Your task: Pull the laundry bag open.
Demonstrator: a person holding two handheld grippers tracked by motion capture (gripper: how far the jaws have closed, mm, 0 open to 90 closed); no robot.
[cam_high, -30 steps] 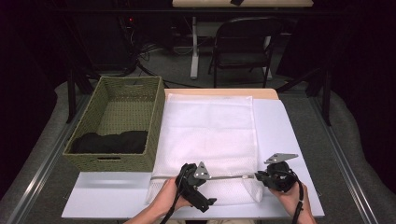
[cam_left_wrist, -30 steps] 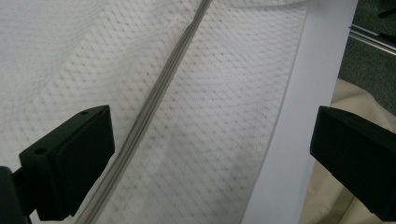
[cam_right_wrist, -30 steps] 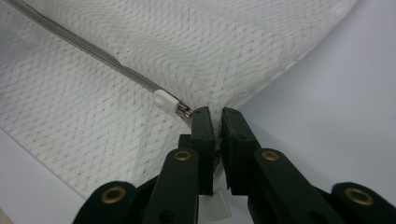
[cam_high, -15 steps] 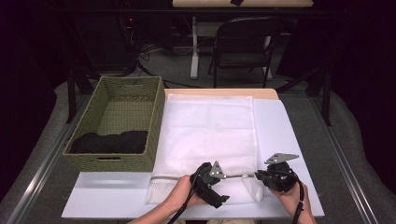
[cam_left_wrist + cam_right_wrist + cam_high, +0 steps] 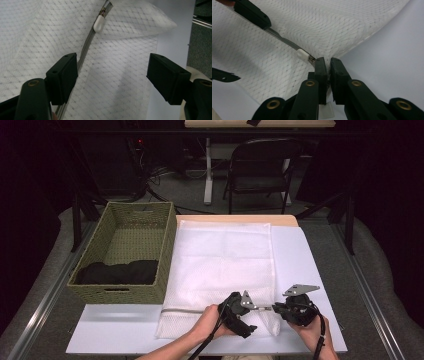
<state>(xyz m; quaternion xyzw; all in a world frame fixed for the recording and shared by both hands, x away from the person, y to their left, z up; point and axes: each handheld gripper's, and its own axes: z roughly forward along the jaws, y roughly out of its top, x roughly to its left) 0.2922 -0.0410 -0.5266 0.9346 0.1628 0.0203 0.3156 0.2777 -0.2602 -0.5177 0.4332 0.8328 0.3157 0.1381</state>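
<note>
Mesh laundry bag [image 5: 222,270] is spread flat beside the basket [image 5: 125,252] — its zipper-end corner is pinched by the right gripper [image 5: 327,65]. The left gripper [image 5: 111,75] has been slid rightward along the zipper [image 5: 85,47], jaws narrowing but nothing clamped — a grab for the zipper pull [image 5: 99,23] seems intended.

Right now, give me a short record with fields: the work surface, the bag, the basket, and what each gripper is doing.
surface: white sheet on the table
bag: white mesh zip bag, lying flat, grey zipper along its near edge
basket: green woven basket left of the bag, black cloth inside
left gripper: jaws just closing, astride the zipper, not yet pressing
right gripper: shut on the bag's corner beside the white zipper pull
</note>
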